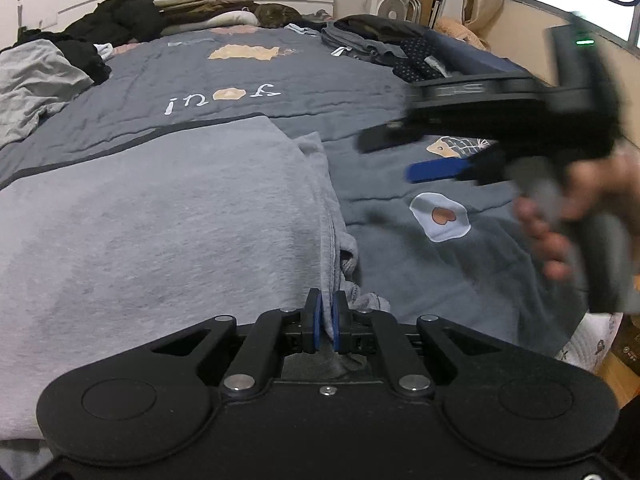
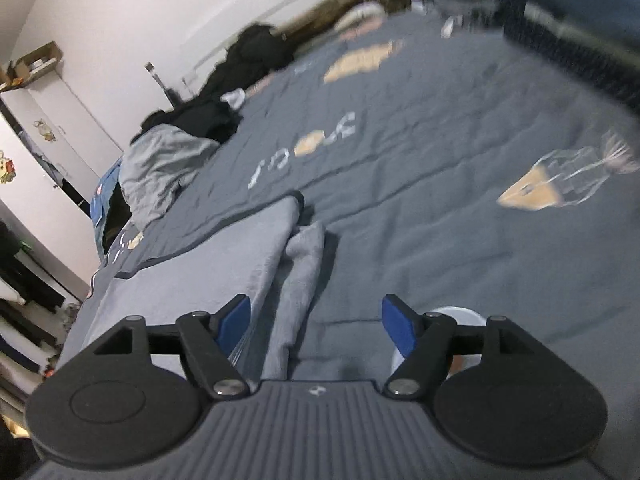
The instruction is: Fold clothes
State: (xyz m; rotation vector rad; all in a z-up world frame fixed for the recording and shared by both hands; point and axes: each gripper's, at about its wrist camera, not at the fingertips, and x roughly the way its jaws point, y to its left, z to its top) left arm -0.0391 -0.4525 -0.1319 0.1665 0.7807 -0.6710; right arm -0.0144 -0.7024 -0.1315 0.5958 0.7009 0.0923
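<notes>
On the bed, spread flat over the dark quilt [image 1: 248, 76], the grey garment [image 1: 152, 216] lies with its long folded edge running straight away from you, from the near hem up toward its dark-trimmed far end. Your left gripper [image 1: 326, 316] is pressed together on that edge at the near end, its blue pads pinching a ridge of the grey fabric between them. Your right gripper [image 2: 316, 326] stands spread wide with nothing between its pads; in the left wrist view it is blurred, off to the right over bare quilt with your hand [image 1: 576, 216] on its grip. From its own camera, the garment's edge and the loose strip of grey cloth beside it [image 2: 300, 276] lie just ahead and slightly to the left of the open jaws, and that strip points away along the same line as the fold. That is the relation to mind: the edge runs lengthwise ahead of both tools, your left already has the near end, and your right is the free one nearer the far stretch of that edge. To my eye, the next grip belongs further up that same edge, so bring the right in from the quilt side, with its pads across the edge and not along it. The clothes heaped by the headboard [image 1: 120, 16] are well apart and no concern.
</notes>
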